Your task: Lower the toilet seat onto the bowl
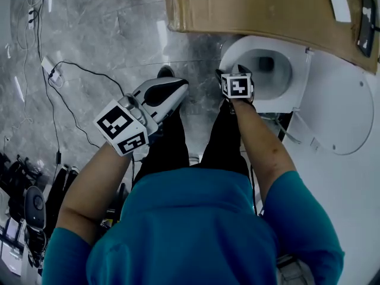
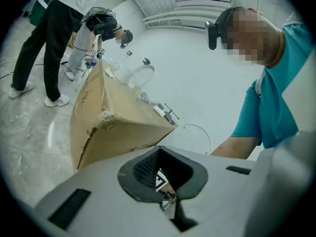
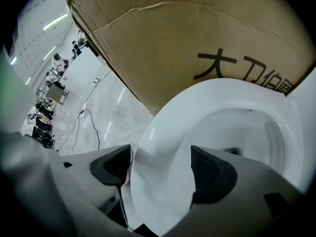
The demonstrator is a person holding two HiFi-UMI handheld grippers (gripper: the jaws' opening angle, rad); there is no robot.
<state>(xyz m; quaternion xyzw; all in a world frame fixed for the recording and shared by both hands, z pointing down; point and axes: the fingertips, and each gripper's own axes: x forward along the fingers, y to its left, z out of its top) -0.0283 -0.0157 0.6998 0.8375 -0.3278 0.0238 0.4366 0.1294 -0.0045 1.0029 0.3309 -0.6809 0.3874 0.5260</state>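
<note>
The white toilet point(image 1: 261, 70) stands at the upper right of the head view, its lid point(image 1: 339, 108) raised to the right. The toilet seat point(image 3: 163, 132) lies as a white ring over the bowl. My right gripper point(image 1: 233, 73) is at the ring's front edge. In the right gripper view the seat's front edge runs deep between the jaws of that gripper point(image 3: 160, 171), a pad against each side. My left gripper point(image 1: 173, 88) hangs over the marble floor left of the toilet, holding nothing. In the left gripper view that gripper point(image 2: 165, 181) has its pads together.
A large cardboard box point(image 1: 255, 8) stands right behind the bowl. Cables point(image 1: 65, 70) trail over the marble floor at left, and gear point(image 1: 29, 209) sits at the lower left. Another person point(image 2: 44, 48) stands beyond the box.
</note>
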